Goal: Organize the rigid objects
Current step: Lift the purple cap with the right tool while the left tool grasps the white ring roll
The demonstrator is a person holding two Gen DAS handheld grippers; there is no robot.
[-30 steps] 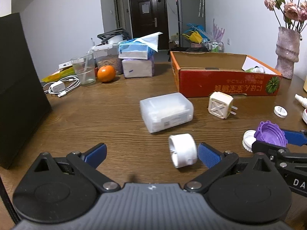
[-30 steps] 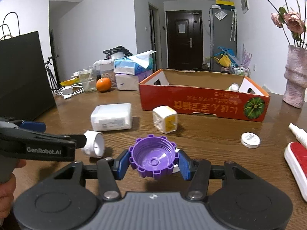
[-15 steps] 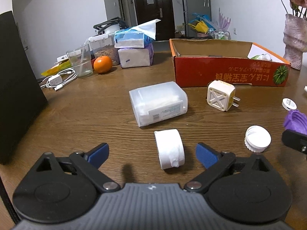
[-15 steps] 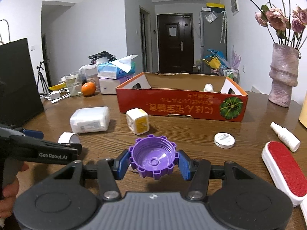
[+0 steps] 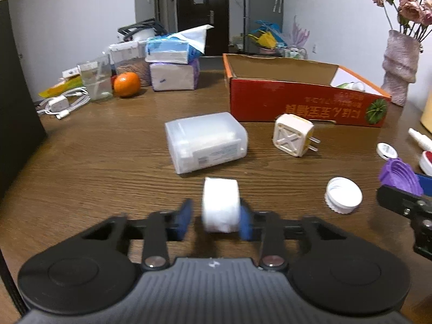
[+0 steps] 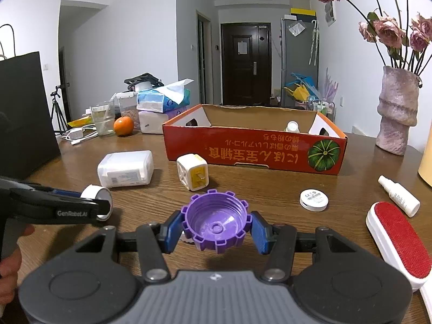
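My left gripper (image 5: 216,220) has narrowed around a white tape roll (image 5: 220,204) lying on the wooden table; the right pad touches it, a small gap shows at the left pad. The roll also shows in the right wrist view (image 6: 98,199). My right gripper (image 6: 216,229) is shut on a purple notched cap (image 6: 216,224) held above the table; the cap shows in the left wrist view (image 5: 399,175). A red cardboard box (image 6: 253,154) stands open behind, with a white bottle (image 6: 293,127) inside.
On the table lie a translucent plastic case (image 5: 206,140), a cream plug adapter (image 5: 293,135), a white ribbed cap (image 5: 343,194), a small white disc (image 6: 313,200), a spray bottle (image 6: 398,195) and a red lint brush (image 6: 399,243). A vase (image 6: 398,110) stands right; clutter and an orange (image 5: 127,84) far left.
The left gripper's fingers closed in from wide open around the white tape roll. The right gripper lifted the purple cap and moved right, uncovering the white ribbed cap.
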